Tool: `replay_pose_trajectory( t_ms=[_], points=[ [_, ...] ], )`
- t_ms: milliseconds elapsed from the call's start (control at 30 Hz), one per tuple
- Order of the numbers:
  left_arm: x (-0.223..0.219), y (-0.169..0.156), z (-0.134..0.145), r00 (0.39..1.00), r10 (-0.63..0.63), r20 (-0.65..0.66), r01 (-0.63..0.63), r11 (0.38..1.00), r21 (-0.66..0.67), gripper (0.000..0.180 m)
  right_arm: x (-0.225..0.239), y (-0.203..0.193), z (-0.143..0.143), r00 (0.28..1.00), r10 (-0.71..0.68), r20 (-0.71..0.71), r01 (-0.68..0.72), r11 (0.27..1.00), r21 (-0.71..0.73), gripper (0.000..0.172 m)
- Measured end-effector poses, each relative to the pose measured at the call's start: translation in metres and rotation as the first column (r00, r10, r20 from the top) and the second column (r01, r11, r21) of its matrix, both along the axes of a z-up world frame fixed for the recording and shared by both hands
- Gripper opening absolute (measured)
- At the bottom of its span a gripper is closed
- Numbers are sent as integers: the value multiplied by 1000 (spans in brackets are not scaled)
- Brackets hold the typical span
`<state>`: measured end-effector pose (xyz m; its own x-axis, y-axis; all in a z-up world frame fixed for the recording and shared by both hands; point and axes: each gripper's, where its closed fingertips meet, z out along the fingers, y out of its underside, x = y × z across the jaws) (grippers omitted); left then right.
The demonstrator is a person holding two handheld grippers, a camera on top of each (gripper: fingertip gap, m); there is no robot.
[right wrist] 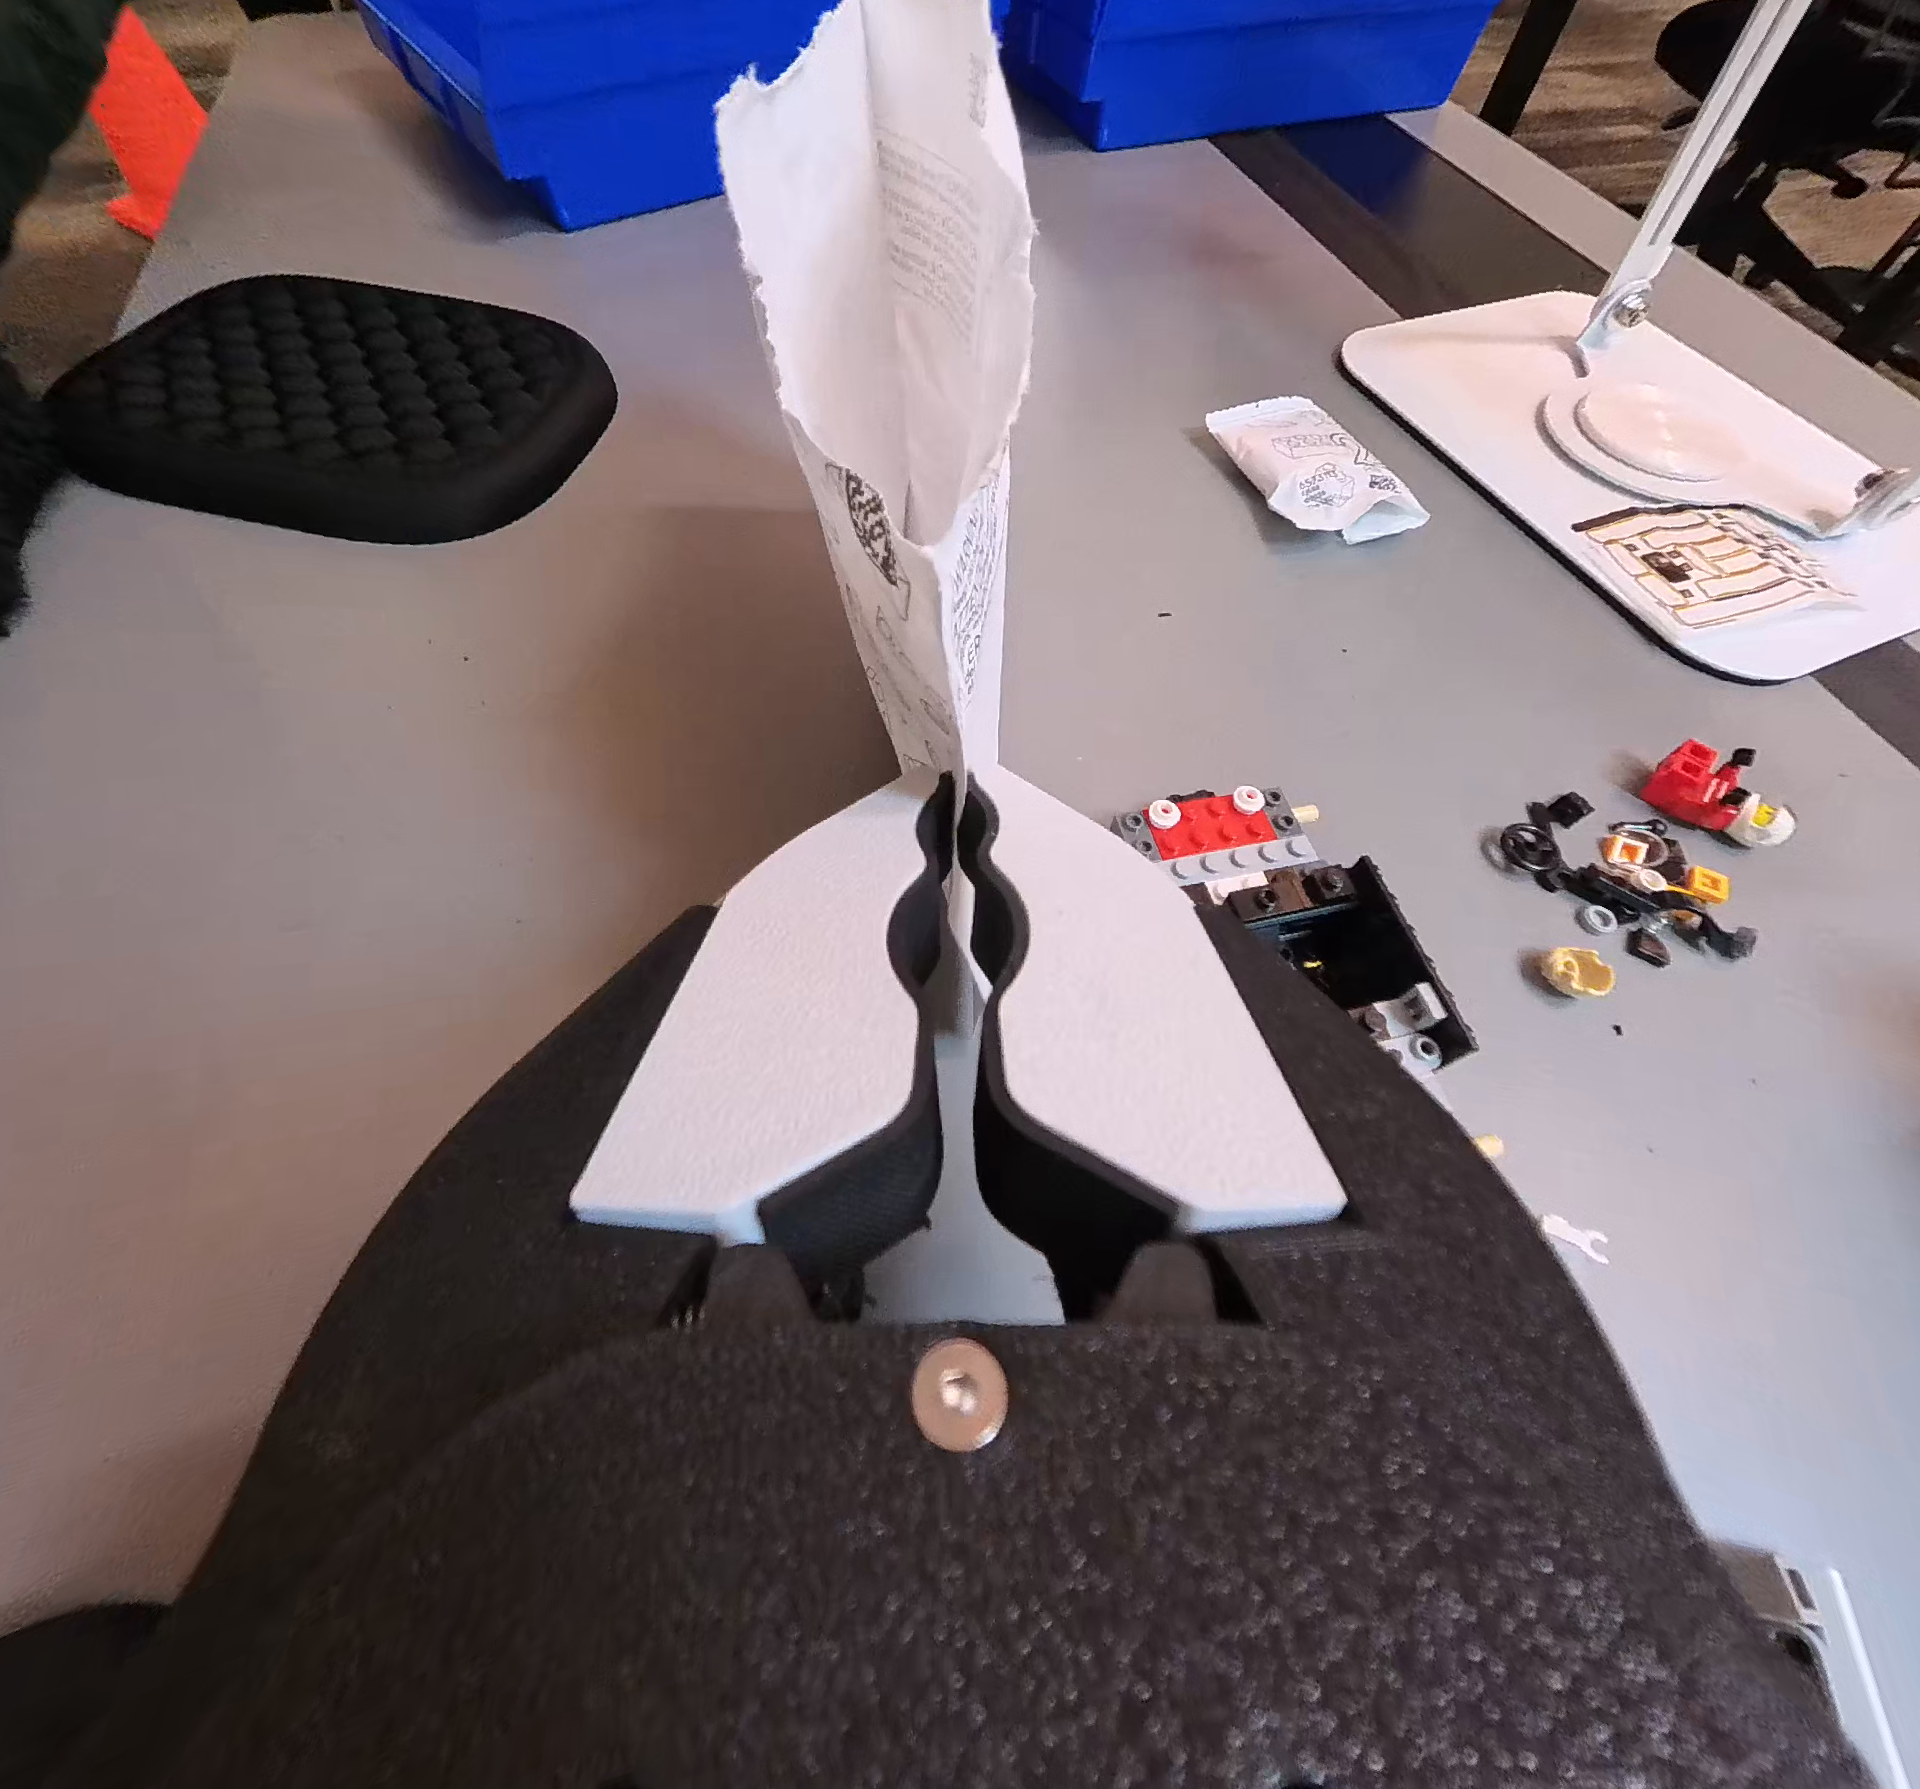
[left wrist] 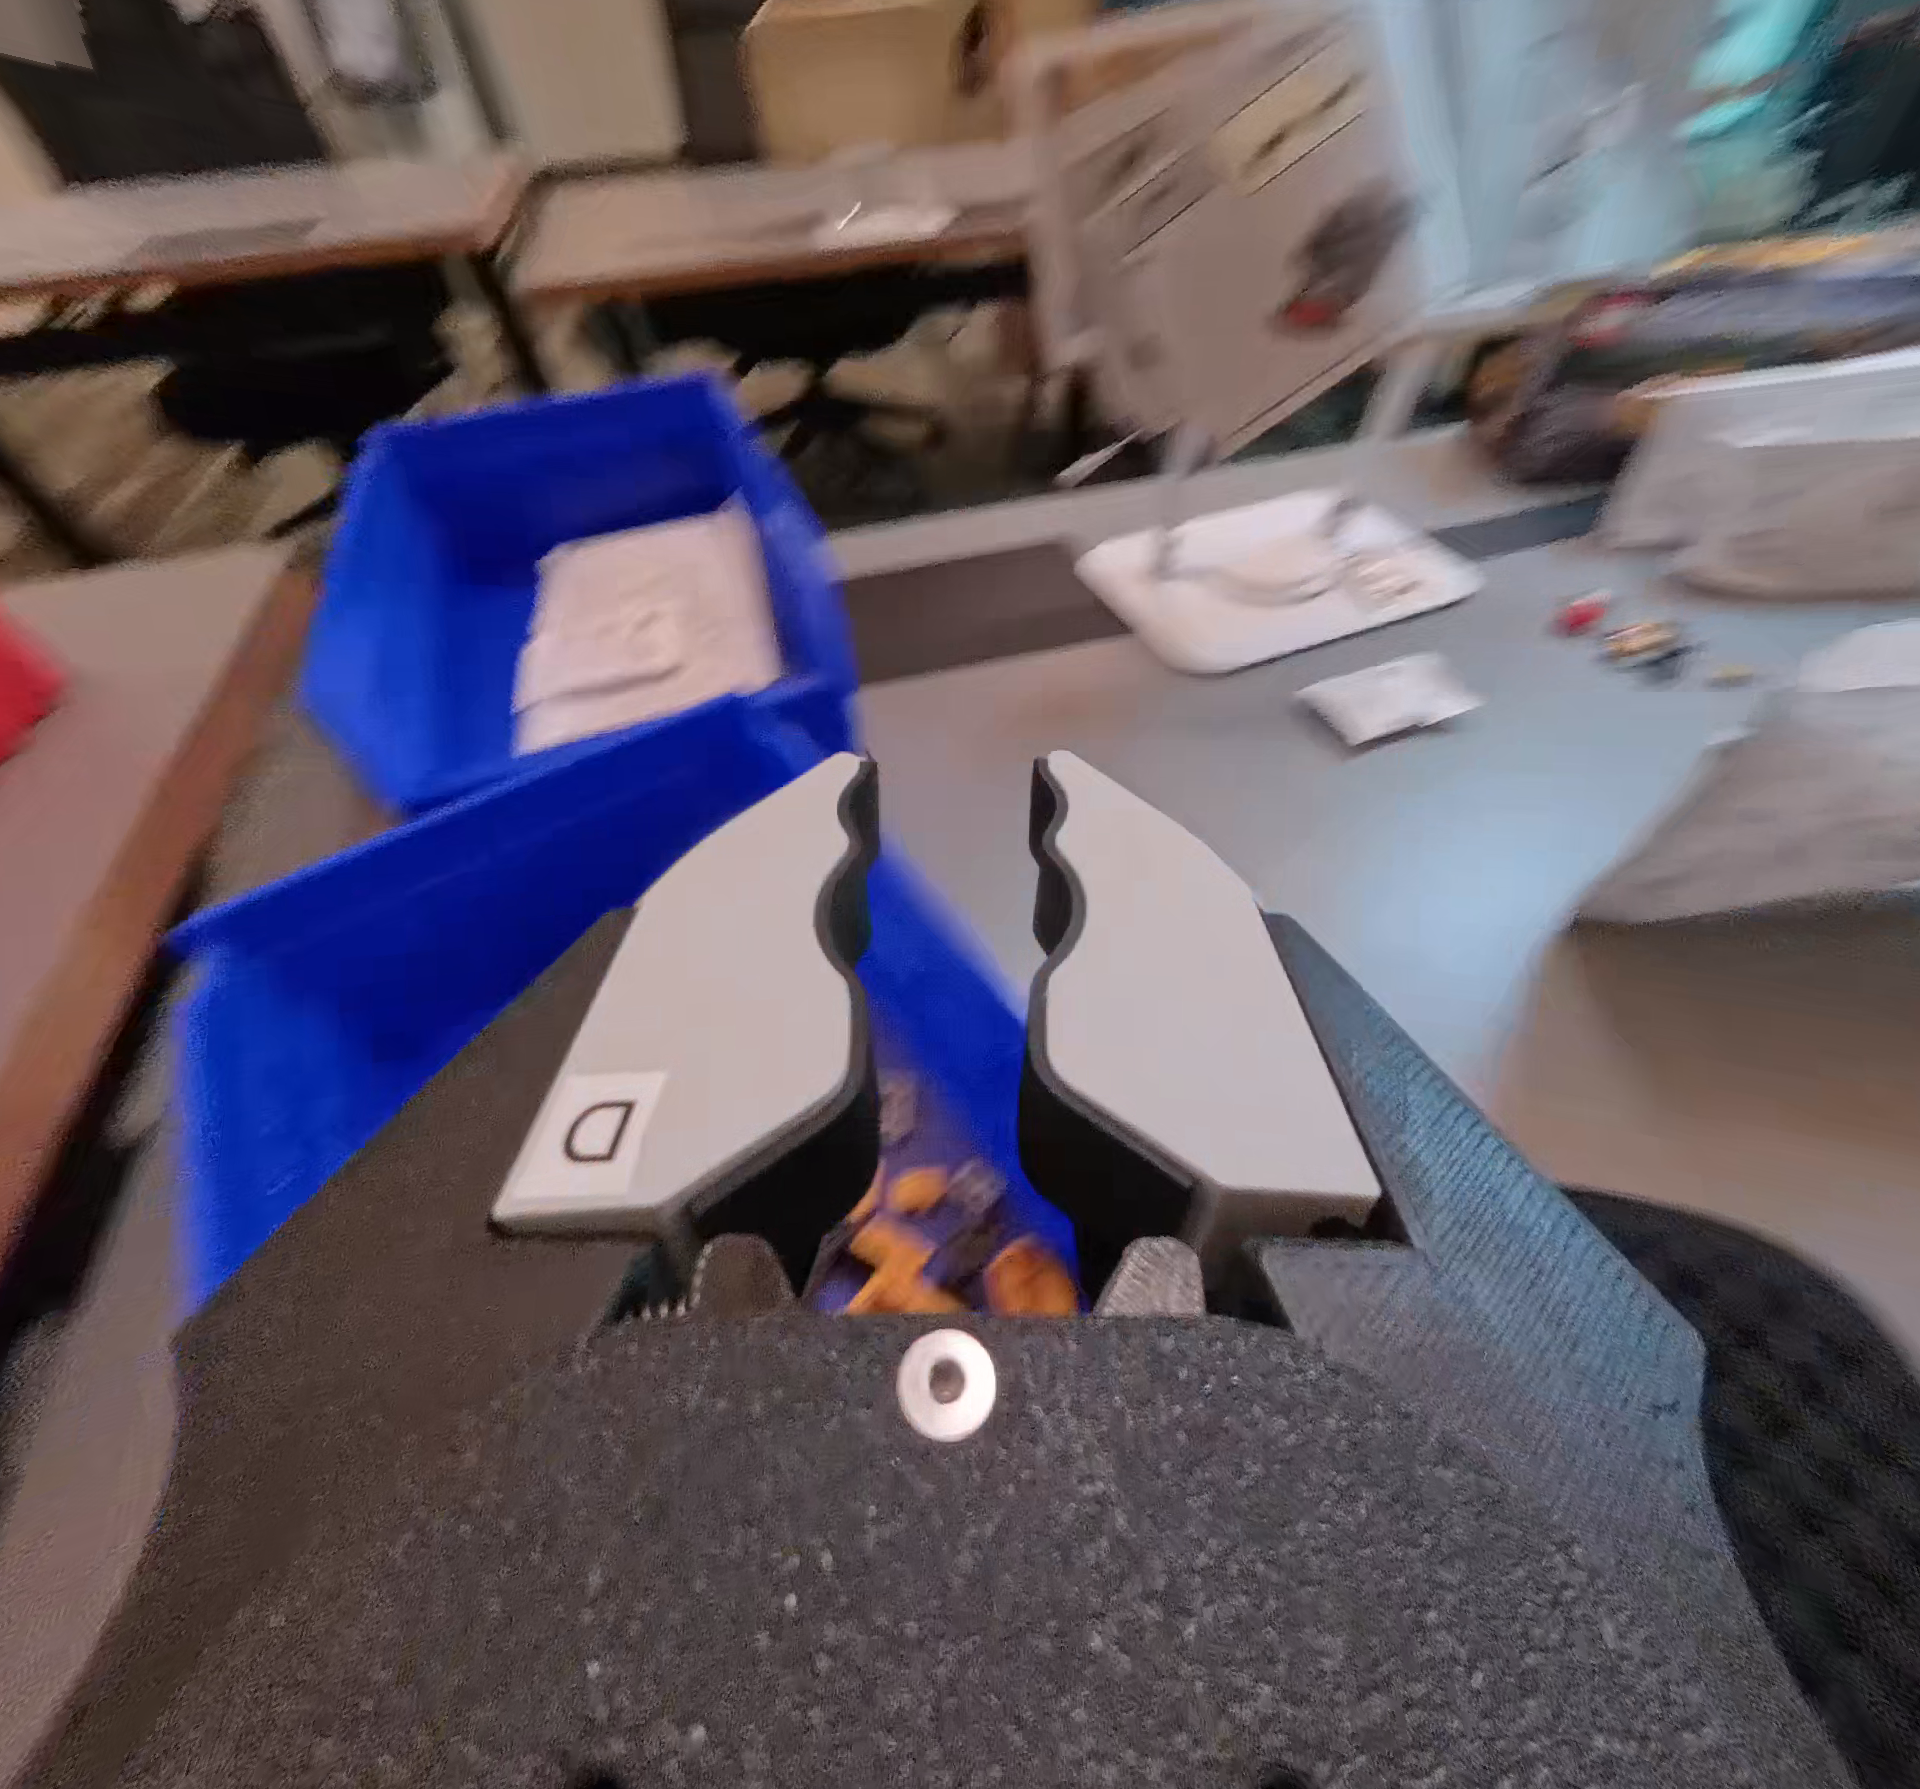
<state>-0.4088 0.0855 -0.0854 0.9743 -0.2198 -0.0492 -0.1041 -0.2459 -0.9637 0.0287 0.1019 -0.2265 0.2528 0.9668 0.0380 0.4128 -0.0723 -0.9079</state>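
My right gripper [right wrist: 958,789] is shut on a torn white paper bag [right wrist: 904,326] that stands up from the fingertips, its ripped mouth uppermost. Both pads press on its lower end. My left gripper [left wrist: 954,773] is open with nothing between the fingers. It hovers over a blue bin [left wrist: 343,1001] that holds a dark packet with orange shapes [left wrist: 925,1240], seen through the gap near the finger roots. A second blue bin [left wrist: 436,534] with white paper bags [left wrist: 644,627] stands behind it.
On the grey table [right wrist: 416,804] lie a partly built red, grey and black brick model [right wrist: 1299,898], loose small bricks [right wrist: 1642,877], a sealed white paper bag [right wrist: 1314,482], a white stand base [right wrist: 1538,389] with a printed sheet, and a black textured pad [right wrist: 332,399]. Blue bins [right wrist: 727,25] stand at the back. About 45 cm separates my left fingertips from my right.
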Motion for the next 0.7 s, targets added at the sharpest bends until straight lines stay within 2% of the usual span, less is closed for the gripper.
replay_pose_trajectory(
  t_ms=[67,133,300,367,533,633,700],
  points=[
    [-53,1,-24,990,126,-56,-133,981,-141,34,0,0,0,1000,-1,0,1,1000,-2,0],
    [-95,0,-48,974,206,-94,-224,935,-275,41,-1,0,-1,1000,1,3,-1,1000,-2,0],
    [-161,-3,-102,945,285,-160,-325,762,-560,55,0,-1,-4,1000,4,22,-4,1000,2,0],
    [-170,-1,-113,950,279,-142,-305,722,-621,58,0,-1,-5,1000,3,26,-3,1000,-3,0],
    [-179,4,-114,958,234,-166,-279,627,-727,56,-3,-2,-7,1000,9,30,-8,1000,-13,0],
    [-197,6,-118,941,237,-239,-333,543,-771,61,-4,-3,-8,999,11,33,-10,1000,-14,0],
    [-198,8,-123,946,235,-221,-314,511,-800,61,-4,-4,-8,999,12,33,-12,1000,-15,0]
  ],
)
